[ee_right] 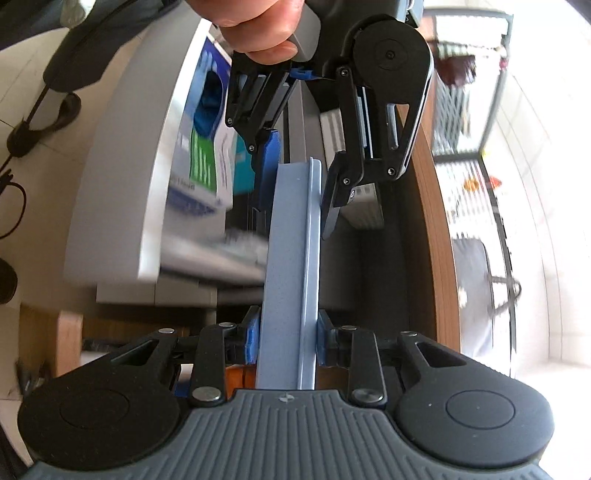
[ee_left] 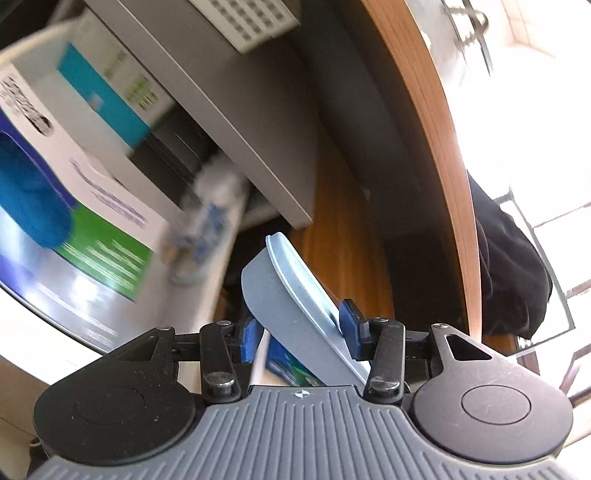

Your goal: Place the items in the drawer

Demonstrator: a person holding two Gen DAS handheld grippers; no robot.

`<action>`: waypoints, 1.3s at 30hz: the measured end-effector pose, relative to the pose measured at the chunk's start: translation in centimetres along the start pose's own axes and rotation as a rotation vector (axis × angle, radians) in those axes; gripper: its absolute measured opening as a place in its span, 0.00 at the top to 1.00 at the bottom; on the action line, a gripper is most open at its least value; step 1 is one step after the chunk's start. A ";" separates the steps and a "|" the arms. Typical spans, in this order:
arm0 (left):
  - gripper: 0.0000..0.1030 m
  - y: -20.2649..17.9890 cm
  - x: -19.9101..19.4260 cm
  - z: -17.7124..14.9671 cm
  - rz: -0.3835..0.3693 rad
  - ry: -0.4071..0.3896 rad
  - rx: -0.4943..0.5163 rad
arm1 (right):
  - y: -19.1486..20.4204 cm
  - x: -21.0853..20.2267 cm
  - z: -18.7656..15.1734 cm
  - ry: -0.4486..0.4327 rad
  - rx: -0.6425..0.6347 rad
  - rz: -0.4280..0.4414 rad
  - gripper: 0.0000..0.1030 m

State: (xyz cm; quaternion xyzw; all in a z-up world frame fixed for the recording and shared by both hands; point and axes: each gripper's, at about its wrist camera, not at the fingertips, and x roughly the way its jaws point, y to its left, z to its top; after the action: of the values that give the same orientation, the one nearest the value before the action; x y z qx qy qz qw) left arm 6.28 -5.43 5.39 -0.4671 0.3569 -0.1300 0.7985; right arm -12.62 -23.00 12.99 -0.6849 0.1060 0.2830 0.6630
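One blue-grey tray (ee_right: 288, 266) is in play, and two tools have hold of it. The right tool (ee_right: 284, 341) is closed down to the tray's thickness, its two blue pads (ee_right: 252, 339) pressing opposite faces of the near end. The left tool (ee_right: 295, 184), seen from the right wrist view, clamps the far end the same way, one blue pad on the left face and a dark finger on the rimmed right edge; a hand (ee_right: 258, 26) grips that tool from above. In the left wrist view the left tool (ee_left: 303, 332) is likewise narrowed onto the tray (ee_left: 291, 310), pinched between its two pads (ee_left: 351, 325). The tray stands on edge, its long axis running straight away from the right tool toward the left one, with the raised rim facing right and the flat underside facing left. It hangs in the air over the open grey drawer (ee_right: 122, 177), beside a wooden panel (ee_right: 439, 229). In the drawer lie two boxes, a white, blue and green one (ee_left: 92, 221) and a teal and white one (ee_left: 107, 88), plus one blurred small bottle (ee_left: 207, 229). One perforated white block (ee_left: 247, 22) shows higher up.
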 end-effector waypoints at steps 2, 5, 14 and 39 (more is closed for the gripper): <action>0.54 1.0 -1.4 1.1 0.004 -0.026 -0.020 | -0.7 0.8 1.2 -0.026 -0.016 0.006 0.68; 0.54 2.0 -3.4 2.7 0.003 -0.070 -0.042 | -1.6 2.0 3.0 -0.063 -0.037 0.007 0.68; 0.54 5.1 -5.8 7.6 0.055 -0.172 -0.083 | -3.5 8.4 8.5 -0.153 -0.056 0.024 0.68; 0.51 13.5 -3.8 17.2 0.250 -0.131 -0.092 | -1.5 22.3 15.1 -0.199 -0.003 0.195 0.67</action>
State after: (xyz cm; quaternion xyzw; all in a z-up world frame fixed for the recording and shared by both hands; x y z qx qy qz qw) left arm 13.78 15.05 1.12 -0.4626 0.3650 0.0176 0.8077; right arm 2.72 -3.09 3.09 -0.6407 0.1054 0.4127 0.6388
